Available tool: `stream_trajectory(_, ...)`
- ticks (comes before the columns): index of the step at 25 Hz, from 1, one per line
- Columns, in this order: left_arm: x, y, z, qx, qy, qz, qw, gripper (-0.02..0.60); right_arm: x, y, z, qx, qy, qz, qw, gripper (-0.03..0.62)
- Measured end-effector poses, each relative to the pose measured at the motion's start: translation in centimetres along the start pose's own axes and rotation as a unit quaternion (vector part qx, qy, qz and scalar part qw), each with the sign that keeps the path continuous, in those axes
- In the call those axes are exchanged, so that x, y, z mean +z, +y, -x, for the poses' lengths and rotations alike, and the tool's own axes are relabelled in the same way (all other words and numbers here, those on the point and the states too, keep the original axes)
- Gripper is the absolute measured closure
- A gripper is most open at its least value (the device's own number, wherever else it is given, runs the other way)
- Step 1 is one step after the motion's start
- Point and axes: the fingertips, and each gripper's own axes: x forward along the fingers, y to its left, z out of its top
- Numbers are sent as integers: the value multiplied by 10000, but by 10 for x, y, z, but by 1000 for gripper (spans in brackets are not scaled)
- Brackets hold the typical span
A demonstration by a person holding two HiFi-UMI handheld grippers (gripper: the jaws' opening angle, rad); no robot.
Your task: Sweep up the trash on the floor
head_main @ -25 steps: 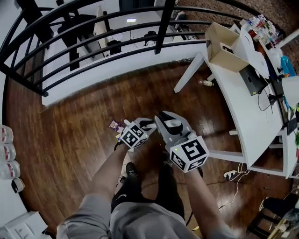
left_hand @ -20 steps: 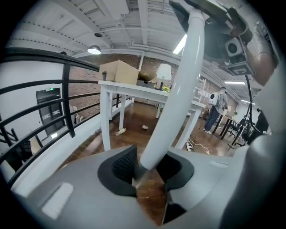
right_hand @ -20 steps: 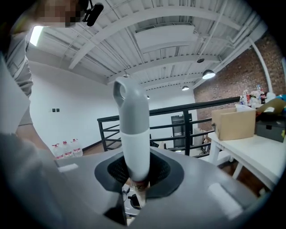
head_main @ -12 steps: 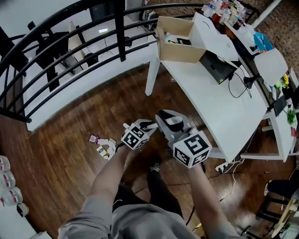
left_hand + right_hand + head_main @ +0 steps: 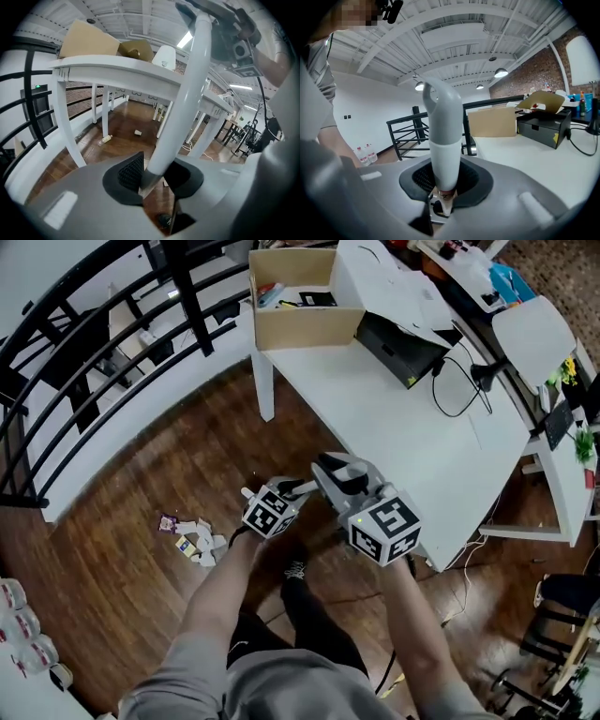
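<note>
You're standing over a floor (image 5: 112, 559) showing dark brown wood planks, glossy. Trash (image 5: 192, 538) is showing white, with purple and yellow bits. Table (image 5: 422, 465) is reading white, box (image 5: 305, 326) tan, railing (image 5: 192, 306) black. Your left gripper (image 5: 157, 173) and right gripper (image 5: 443, 180) are wearing grey shells, black ribbed pads (image 5: 131, 171), white cubes (image 5: 272, 512) with black square markers. Left's pole (image 5: 187, 93) is running white — right's handle (image 5: 443, 140) white below, grey above.

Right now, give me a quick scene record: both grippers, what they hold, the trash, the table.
left gripper: shut on white pole
right gripper: shut on grey-capped handle
trash: small cluster of wrappers on wood floor, left of both grippers in head view, apart from them
table: white, right of the grippers
cardboard box: open, on the table's far end
</note>
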Motion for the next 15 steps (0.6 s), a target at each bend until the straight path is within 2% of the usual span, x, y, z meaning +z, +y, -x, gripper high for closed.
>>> stream_trajectory(5,-5,0,-32,33,90,207,9997,471,-19,-33,0,47,180,-30,9998,537)
stream_trajectory(13,-3,1,-58,139,112,322,9993,477,-25,-68,3,-131,61,-36,9999,518)
stream_trajectory(15,-1,5,-59,174,92,376,9991,479,-22,-73,6,-125,-2,-116,9999,460)
